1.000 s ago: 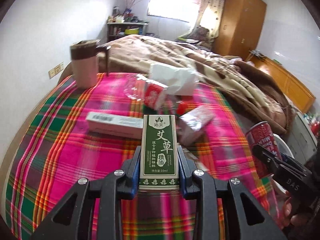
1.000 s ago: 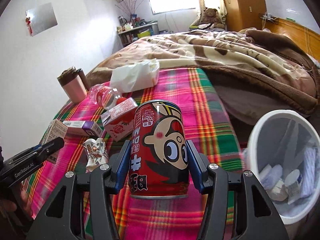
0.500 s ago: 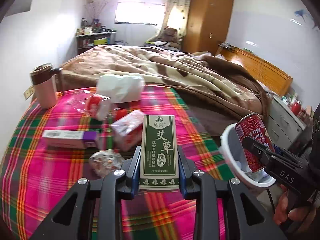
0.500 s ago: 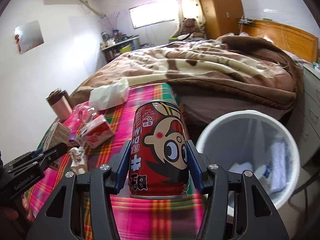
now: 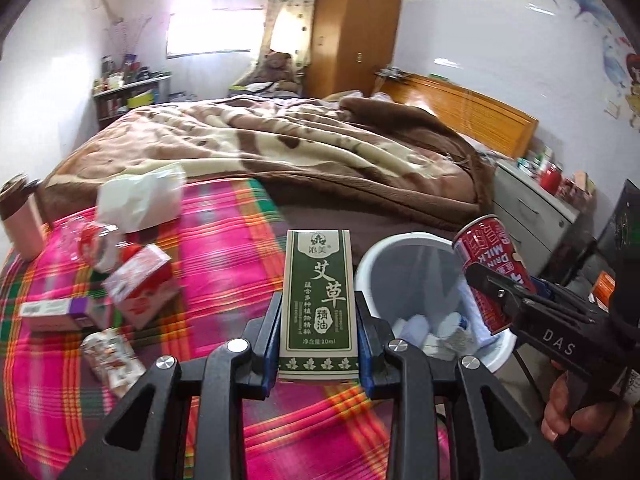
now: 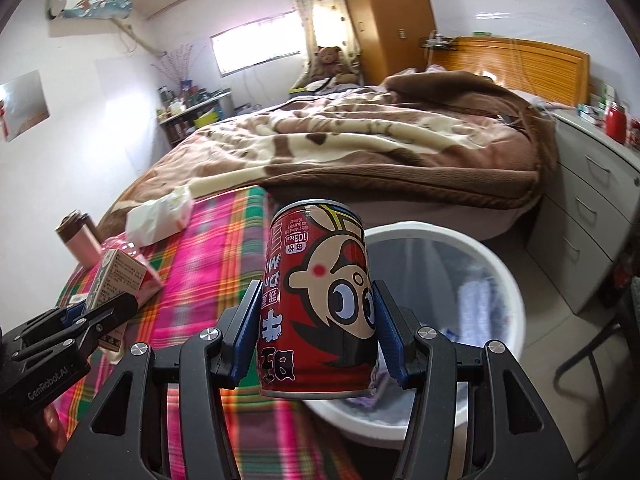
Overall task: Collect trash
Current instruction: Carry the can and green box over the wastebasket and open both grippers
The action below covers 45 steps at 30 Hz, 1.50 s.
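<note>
Right tongs (image 6: pixel 316 320) clamp can (image 6: pixel 316 300) over bin rim (image 6: pixel 516 292); left tongs (image 5: pixel 318 330) clamp box (image 5: pixel 318 300)

The green box (image 5: pixel 319 304) hides part of the white bin's (image 5: pixel 404 242) near rim in the left wrist view, and in the right wrist view the red can (image 6: pixel 318 300) covers the bin's left side. The bin's contents are too blurred to name. Shelf items (image 6: pixel 188 100) by the far wall are too small to tell. The pink cup (image 5: pixel 20 216) is cut by the frame edge.
</note>
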### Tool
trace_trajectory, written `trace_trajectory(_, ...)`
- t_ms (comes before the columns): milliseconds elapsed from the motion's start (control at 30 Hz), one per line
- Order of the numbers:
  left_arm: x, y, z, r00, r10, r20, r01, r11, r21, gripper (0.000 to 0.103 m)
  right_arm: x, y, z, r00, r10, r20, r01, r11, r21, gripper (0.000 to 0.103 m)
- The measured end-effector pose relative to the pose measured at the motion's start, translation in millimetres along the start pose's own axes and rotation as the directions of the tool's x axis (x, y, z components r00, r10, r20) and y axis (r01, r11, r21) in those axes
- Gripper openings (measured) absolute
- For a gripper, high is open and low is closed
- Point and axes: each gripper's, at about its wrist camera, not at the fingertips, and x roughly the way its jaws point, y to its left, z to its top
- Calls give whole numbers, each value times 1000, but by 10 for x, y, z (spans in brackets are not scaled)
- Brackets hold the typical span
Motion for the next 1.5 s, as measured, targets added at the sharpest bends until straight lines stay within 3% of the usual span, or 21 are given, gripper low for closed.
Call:
trace_trajectory(400,325,-634,38,993,-103,-63,108,992,67,33,78,-449,-26,995,-90,-43,91,995,41,54)
trace_trajectory(1133,741,-1033,0,978,-144,-154,162,980,117,33,264,-808,-103,982,-133,-135,142,988,58,54)
trace_trajectory(1167,737,-1033,-4,978,-142,-151,161,980,117,36,266,-811,-108,981,-138,-136,147,988,54,54)
trace_trajectory(1200,733,-1033,-8,979,-142,-148,161,980,118,47,268,-811,-114,980,-144,-141,152,987,51,54)
trace_trajectory(1267,725,-1020,-7,979,-144,-146,161,981,111,57,260,-810,-114,979,-154,-135,162,985,50,55)
trace_trajectory(1400,693,-969,6,980,-140,-138,155,983,100,58,222,-820,-98,981,-155,-121,163,985,64,64)
trace_trajectory(1500,648,-937,6,982,-136,-128,149,984,98,63,203,-801,-90,981,-154,-113,163,984,70,64)
